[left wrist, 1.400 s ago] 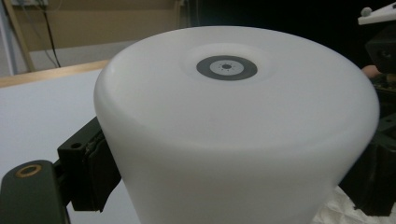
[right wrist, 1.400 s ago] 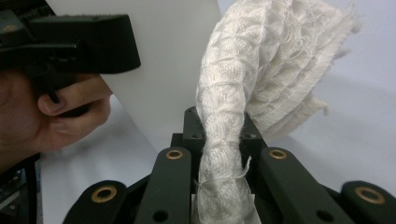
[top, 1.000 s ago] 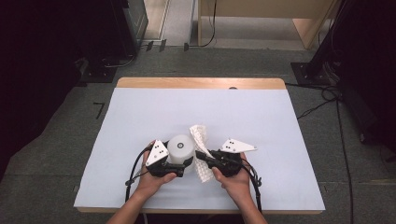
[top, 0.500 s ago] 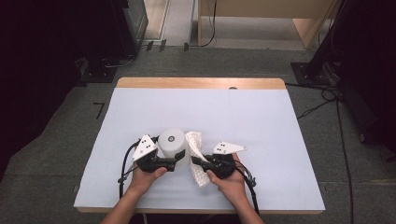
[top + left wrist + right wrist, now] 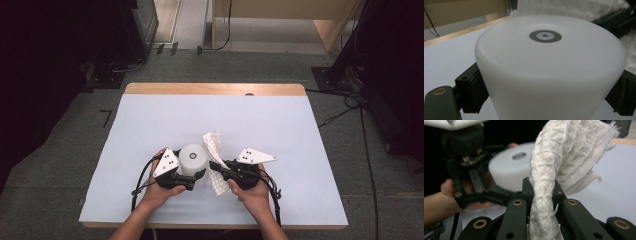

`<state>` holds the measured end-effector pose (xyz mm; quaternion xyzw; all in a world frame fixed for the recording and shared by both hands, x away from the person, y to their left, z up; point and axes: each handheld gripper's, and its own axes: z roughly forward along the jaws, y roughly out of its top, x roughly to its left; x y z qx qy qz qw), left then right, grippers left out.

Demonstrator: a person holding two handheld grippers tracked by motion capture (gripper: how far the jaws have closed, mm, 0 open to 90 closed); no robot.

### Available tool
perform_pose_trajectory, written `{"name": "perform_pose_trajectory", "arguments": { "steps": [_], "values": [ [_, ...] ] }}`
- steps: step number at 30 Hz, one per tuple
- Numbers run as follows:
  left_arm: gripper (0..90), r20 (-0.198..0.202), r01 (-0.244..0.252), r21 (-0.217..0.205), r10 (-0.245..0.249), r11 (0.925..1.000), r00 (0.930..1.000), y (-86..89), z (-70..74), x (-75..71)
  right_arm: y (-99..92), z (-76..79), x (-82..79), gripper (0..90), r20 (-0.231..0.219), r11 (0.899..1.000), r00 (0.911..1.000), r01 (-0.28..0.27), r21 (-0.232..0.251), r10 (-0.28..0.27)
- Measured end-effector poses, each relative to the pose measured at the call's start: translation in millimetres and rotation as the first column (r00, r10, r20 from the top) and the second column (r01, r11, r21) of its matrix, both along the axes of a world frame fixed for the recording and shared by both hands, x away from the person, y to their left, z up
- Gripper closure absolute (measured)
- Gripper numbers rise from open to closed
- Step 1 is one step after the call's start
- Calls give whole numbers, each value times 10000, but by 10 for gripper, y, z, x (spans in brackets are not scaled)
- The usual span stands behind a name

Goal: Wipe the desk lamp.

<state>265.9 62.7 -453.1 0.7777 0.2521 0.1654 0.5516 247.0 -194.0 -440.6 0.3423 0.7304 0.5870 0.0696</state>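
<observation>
A white plastic cup (image 5: 193,157) stands upside down near the table's front, a grey ring mark on its upturned base (image 5: 545,36). My left gripper (image 5: 198,174) is shut on it, with a black pad (image 5: 475,87) pressed on each side of its wall (image 5: 549,72). Just to its right, my right gripper (image 5: 216,166) is shut on a white waffle-weave cloth (image 5: 212,142), which rises above the jaws and hangs below them. In the right gripper view the cloth (image 5: 571,152) is pinched between the jaws (image 5: 541,188), with the cup (image 5: 510,168) and the left gripper (image 5: 471,185) behind it.
A pale sheet (image 5: 270,125) covers the wooden table (image 5: 215,89). Both forearms come in over the front edge. Cables (image 5: 350,107) and dark furniture (image 5: 75,40) stand on the floor around the table. The back half and the sides of the sheet lie bare.
Both hands, with cup and cloth, drifted slightly left half a second ago and are back about where they were a second ago. Both grips are unchanged.
</observation>
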Motion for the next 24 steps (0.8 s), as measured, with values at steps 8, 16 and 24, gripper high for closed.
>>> {"name": "perform_pose_trajectory", "arguments": {
  "steps": [8, 16, 24],
  "values": [
    [90, 187, -417, -438, 425, 9982, 9989, 104, 62, 24, 109, -266, 87, 797, -910, 9970, 9957, -226, -735, 158],
    [89, 253, -1354, 442, 1344, 9898, 9906, 61, -91, 82, -2, -210, 81, 797, -536, 9974, 9974, 450, -565, -480],
    [88, 248, -1391, 794, 1375, 9871, 9902, 17, -138, 74, -27, -214, 85, 797, -566, 9974, 9968, 533, -492, -560]
  ]
}}
